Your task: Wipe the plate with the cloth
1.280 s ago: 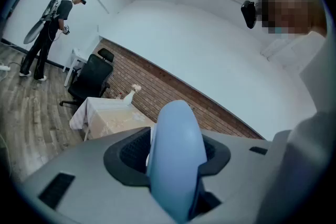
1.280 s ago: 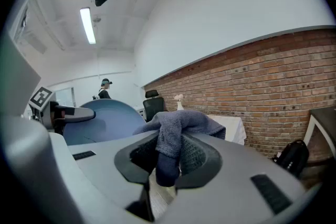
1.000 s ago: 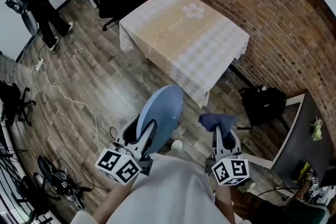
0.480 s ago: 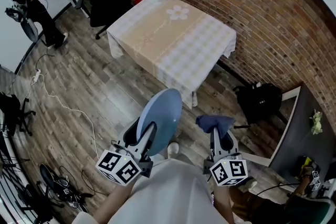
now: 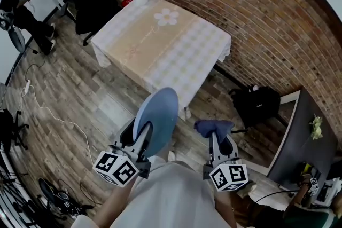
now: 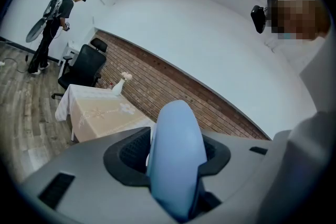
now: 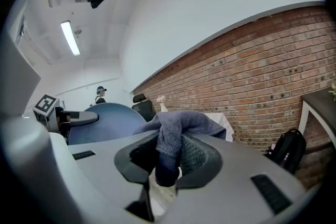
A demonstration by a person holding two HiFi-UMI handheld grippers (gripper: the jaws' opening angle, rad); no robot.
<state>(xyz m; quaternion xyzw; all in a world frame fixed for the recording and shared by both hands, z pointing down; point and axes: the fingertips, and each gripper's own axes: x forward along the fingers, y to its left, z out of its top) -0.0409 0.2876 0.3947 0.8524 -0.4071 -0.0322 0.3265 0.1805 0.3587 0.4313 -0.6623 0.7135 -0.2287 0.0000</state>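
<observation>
Blue plate (image 5: 157, 115) sits clamped edge-on in the left gripper (image 5: 140, 136), mid-air; right gripper (image 5: 219, 142) pinches the cloth (image 5: 214, 126) beside it (not touching). I'd hold the plate steady and sweep its face.

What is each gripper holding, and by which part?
The left gripper clamps the round light-blue plate by its rim; the right gripper clamps the dark-blue cloth by a fold.

No readable text anywhere
</observation>
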